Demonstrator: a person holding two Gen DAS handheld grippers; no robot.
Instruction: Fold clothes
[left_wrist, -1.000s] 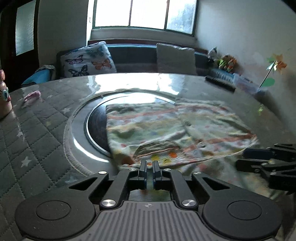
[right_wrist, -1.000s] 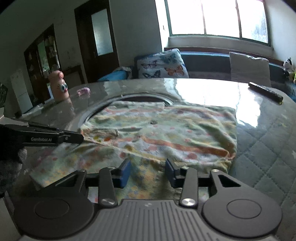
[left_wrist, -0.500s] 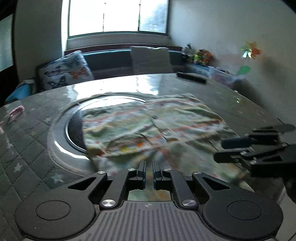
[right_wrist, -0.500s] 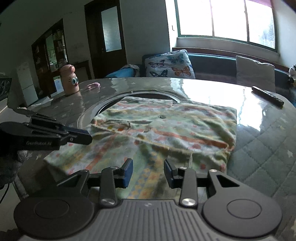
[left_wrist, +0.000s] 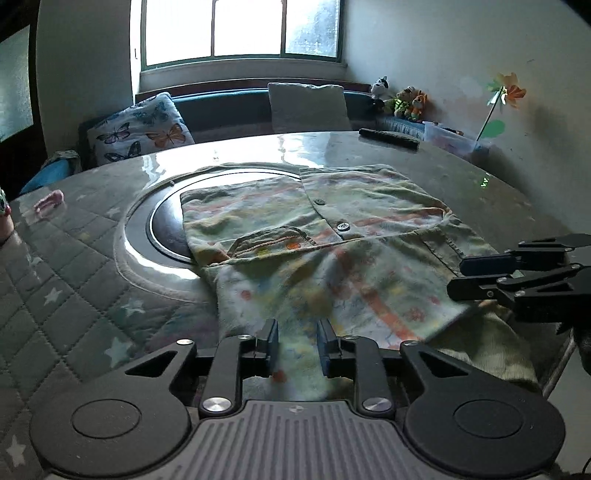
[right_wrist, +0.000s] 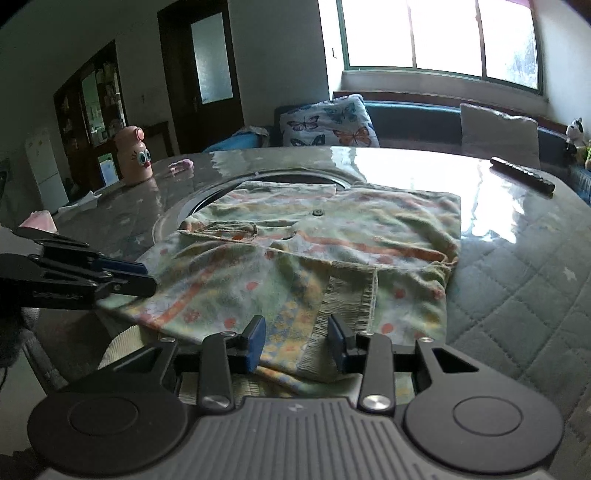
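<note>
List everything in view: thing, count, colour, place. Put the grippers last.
Shirt: one, pale green with orange print, spread over the table centre, near edge hanging off.
Table: one, grey quilted cover with stars, glossy round inset.
Remote: one, black, far right of table.
Bottle: one, pink with cartoon eyes, far left.
Butterfly cushion: one, white, on the bench.
Plain cushion: one, pale, on the bench.
Soft toys: several, window corner.
Pinwheel: one, orange, by the wall.
Left gripper: black, open over the shirt edge.
Right gripper: black, open.
</note>
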